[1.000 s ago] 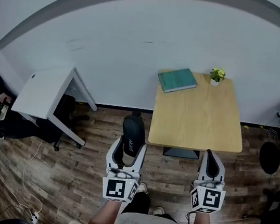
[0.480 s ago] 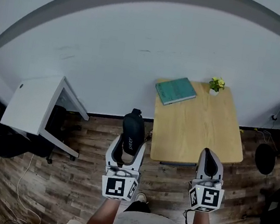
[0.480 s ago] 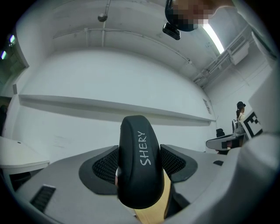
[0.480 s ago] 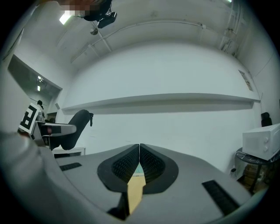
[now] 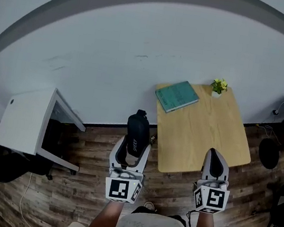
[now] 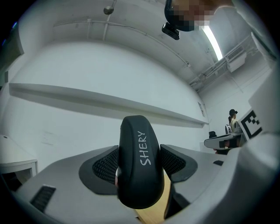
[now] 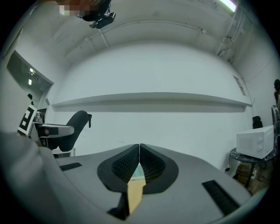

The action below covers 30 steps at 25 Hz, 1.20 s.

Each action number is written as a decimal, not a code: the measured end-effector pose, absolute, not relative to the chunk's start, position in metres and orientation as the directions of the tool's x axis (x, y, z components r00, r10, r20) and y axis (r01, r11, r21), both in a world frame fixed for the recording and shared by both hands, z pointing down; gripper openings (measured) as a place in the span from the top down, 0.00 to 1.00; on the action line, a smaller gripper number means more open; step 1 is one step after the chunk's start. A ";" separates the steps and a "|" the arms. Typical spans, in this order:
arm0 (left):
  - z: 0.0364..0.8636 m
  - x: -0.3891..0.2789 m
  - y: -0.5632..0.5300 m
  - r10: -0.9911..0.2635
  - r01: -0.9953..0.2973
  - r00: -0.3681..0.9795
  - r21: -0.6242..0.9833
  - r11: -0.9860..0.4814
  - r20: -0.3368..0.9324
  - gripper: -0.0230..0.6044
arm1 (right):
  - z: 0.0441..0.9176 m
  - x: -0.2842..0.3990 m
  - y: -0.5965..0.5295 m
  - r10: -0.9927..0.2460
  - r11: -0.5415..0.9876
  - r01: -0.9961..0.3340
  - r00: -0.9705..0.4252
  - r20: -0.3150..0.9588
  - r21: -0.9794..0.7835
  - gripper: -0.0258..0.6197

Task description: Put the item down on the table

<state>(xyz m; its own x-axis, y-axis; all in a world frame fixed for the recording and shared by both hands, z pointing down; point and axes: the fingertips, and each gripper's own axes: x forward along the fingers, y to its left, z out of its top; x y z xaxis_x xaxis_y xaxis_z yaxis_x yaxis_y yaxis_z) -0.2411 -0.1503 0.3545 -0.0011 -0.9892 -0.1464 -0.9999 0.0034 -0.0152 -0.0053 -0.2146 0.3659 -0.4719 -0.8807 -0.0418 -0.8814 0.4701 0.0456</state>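
Observation:
My left gripper (image 5: pixel 134 141) is shut on a black oblong case (image 5: pixel 137 132) with "SHERY" printed in white; it fills the middle of the left gripper view, case (image 6: pixel 140 168) upright between the ribbed pads. It hangs above the wood floor, just left of the small wooden table (image 5: pixel 207 142). My right gripper (image 5: pixel 215 160) is shut and empty, over the table's near edge; in the right gripper view its pads (image 7: pixel 139 162) meet with only a sliver of tabletop showing below.
A teal book (image 5: pixel 177 95) and a tiny potted plant (image 5: pixel 219 87) sit at the table's far edge against the white wall. A white desk (image 5: pixel 26 118) stands at left. A black stool (image 5: pixel 269 155) and cables are at right.
The view has shifted forward and right: the table sits closer beneath my grippers, and the white desk has slid toward the left. Both grippers keep their hold and pose.

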 end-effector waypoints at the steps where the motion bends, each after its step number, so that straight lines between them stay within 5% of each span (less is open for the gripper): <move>1: 0.356 -0.243 -0.153 -0.989 -1.000 0.010 -0.016 -0.008 -0.145 0.48 | 0.367 -0.008 -0.215 -0.884 0.463 -0.885 -0.465 -0.043 0.047 0.93; 30: 0.399 -0.201 -0.222 -0.987 -0.990 0.140 -0.020 -0.139 -0.076 0.48 | 0.394 0.016 -0.251 -0.912 0.408 -0.911 -0.410 -0.018 0.048 0.93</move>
<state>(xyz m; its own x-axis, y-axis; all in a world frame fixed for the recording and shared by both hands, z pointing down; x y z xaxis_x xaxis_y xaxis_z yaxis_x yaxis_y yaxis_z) -0.2006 -0.2222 0.3988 0.1402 -0.9872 -0.0762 -0.9901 -0.1390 -0.0197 0.0164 -0.2507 0.3938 -0.4097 -0.9120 -0.0181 -0.9115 0.4085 0.0485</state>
